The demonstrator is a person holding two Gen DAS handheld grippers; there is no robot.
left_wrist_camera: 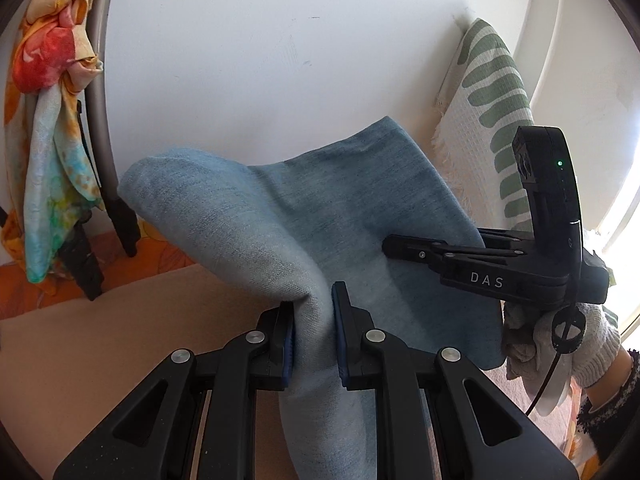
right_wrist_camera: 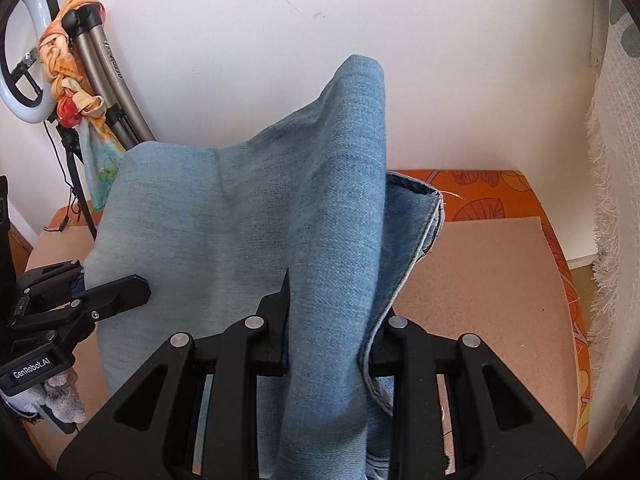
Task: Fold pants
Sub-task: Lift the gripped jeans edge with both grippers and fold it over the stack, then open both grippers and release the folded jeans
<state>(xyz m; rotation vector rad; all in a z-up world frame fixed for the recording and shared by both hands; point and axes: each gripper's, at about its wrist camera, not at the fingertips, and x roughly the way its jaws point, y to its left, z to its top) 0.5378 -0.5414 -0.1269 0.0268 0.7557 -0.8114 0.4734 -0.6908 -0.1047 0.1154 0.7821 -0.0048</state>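
Note:
Light blue denim pants (left_wrist_camera: 288,216) hang in the air above a tan mat, stretched between both grippers. My left gripper (left_wrist_camera: 314,320) is shut on a bunched fold of the denim, its blue pads pressing the cloth from both sides. My right gripper (right_wrist_camera: 328,328) is shut on a thicker fold of the pants (right_wrist_camera: 256,216), and the cloth hides its right finger. A hemmed edge with dark stitching (right_wrist_camera: 424,200) droops to the right. In the left wrist view the right gripper (left_wrist_camera: 404,248) reaches in from the right, held by a gloved hand (left_wrist_camera: 576,340). In the right wrist view the left gripper (right_wrist_camera: 120,292) sits low at the left.
A tan mat (right_wrist_camera: 480,280) lies over an orange leaf-print surface (right_wrist_camera: 480,188) against a white wall. A tripod with a ring light (right_wrist_camera: 24,92) and a knotted colourful scarf (left_wrist_camera: 48,120) stands at the left. A white throw with green stripes (left_wrist_camera: 492,92) hangs at the right.

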